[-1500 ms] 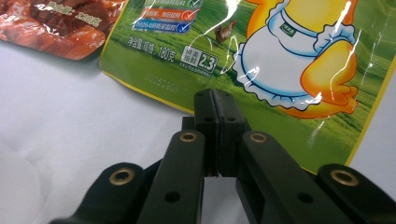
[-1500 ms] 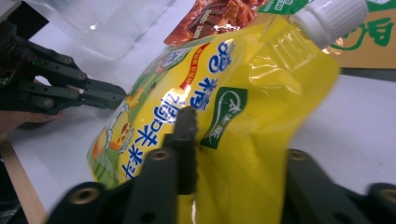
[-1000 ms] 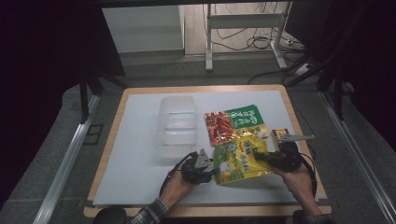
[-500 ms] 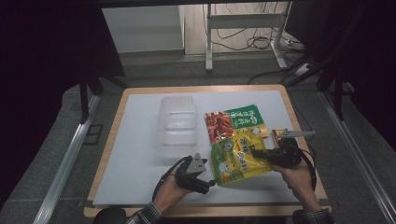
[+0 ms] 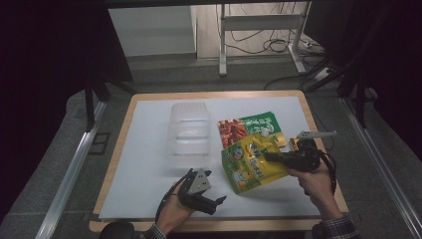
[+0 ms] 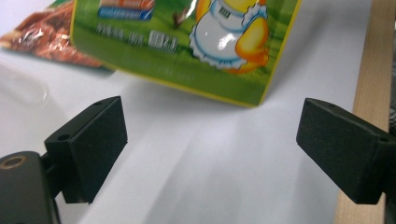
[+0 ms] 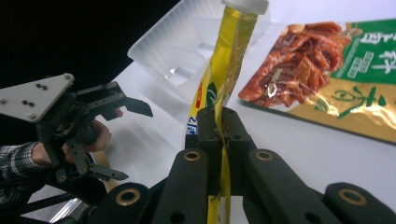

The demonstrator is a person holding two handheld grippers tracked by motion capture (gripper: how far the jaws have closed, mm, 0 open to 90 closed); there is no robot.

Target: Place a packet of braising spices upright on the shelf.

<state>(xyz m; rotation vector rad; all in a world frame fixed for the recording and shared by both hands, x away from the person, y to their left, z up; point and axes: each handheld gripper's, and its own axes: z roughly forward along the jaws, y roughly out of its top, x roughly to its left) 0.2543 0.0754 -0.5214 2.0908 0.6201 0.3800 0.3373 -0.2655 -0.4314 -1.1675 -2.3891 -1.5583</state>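
The right gripper (image 5: 271,158) is clamped on the edge of the yellow-green pouch (image 5: 250,163), holding it tilted above the table (image 5: 149,149) with its spout cap (image 7: 244,4) pointing away toward the clear plastic tray (image 5: 189,130). In the right gripper view the pouch is seen edge-on, its long axis running from the jaws up to the cap. The left gripper (image 5: 209,199) sits near the table's front edge, just left of the pouch; its jaws have just been opening and now stand wide with nothing between them (the pouch's lower corner hangs ahead of them in the left gripper view). The tray lies beyond the pouch and to its left, apparently empty, though its clear walls make that hard to confirm. A second, red-and-green pouch (image 5: 251,128) lies flat behind.
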